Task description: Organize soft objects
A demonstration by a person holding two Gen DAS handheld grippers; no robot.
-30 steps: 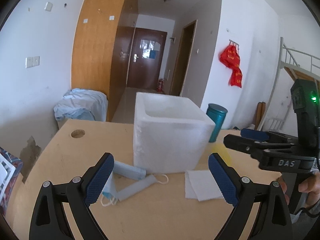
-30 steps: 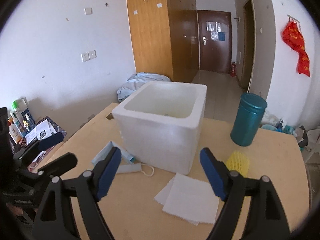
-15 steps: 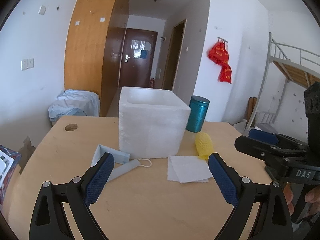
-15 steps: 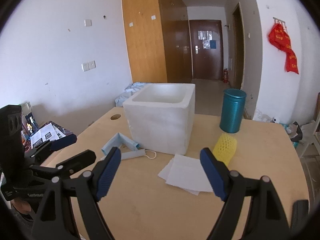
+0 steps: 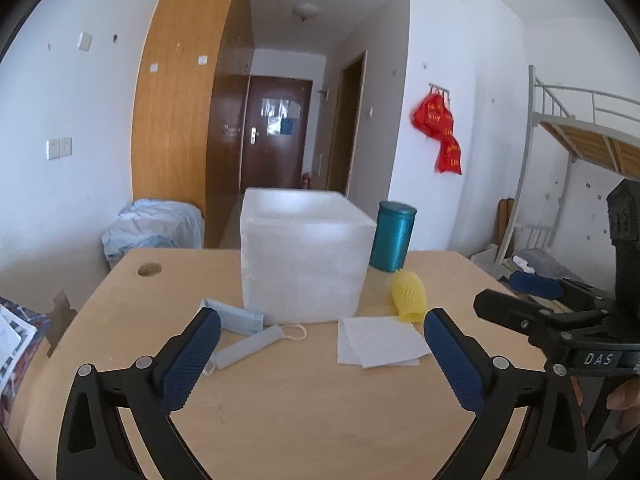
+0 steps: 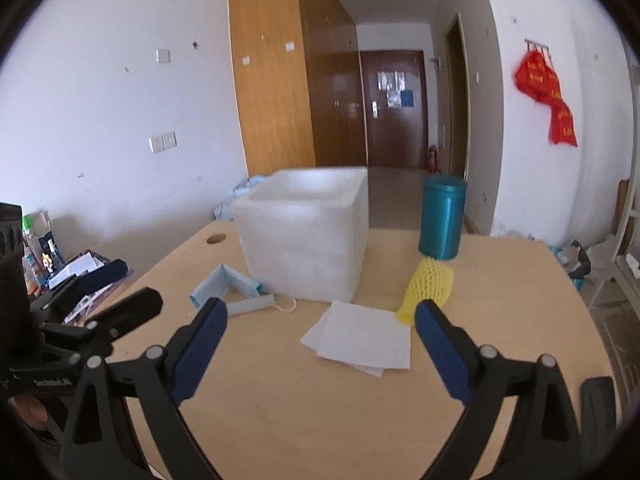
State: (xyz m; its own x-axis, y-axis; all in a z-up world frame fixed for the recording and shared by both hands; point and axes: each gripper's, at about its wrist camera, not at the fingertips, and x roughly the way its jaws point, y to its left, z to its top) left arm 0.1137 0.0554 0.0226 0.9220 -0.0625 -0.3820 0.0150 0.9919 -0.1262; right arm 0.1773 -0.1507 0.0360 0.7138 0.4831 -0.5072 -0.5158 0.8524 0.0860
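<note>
A white foam box (image 5: 304, 256) (image 6: 308, 240) stands mid-table. In front of it lie folded blue face masks (image 5: 236, 316) (image 6: 224, 280), a pale grey mask (image 5: 250, 346), white tissue sheets (image 5: 378, 342) (image 6: 360, 338) and a yellow foam net sleeve (image 5: 408, 296) (image 6: 428, 286). My left gripper (image 5: 322, 316) hovers above the near table, its jaws opening with nothing between them. My right gripper (image 6: 320, 305) is likewise opening and empty, over the tissue side. Each gripper shows at the edge of the other's view, the right gripper (image 5: 508, 294) and the left gripper (image 6: 132, 286).
A teal canister (image 5: 392, 236) (image 6: 442, 220) stands behind the yellow net, right of the box. The wooden table (image 5: 300, 420) has a cable hole (image 5: 150, 269) at its far left. Magazines (image 6: 76, 270) lie off the left edge. A bunk bed frame (image 5: 560, 128) stands at the right.
Both grippers have drawn back from the box, which now looks smaller and farther away. The yellow net and teal canister have come into full view. The right jaws have spread wider.
</note>
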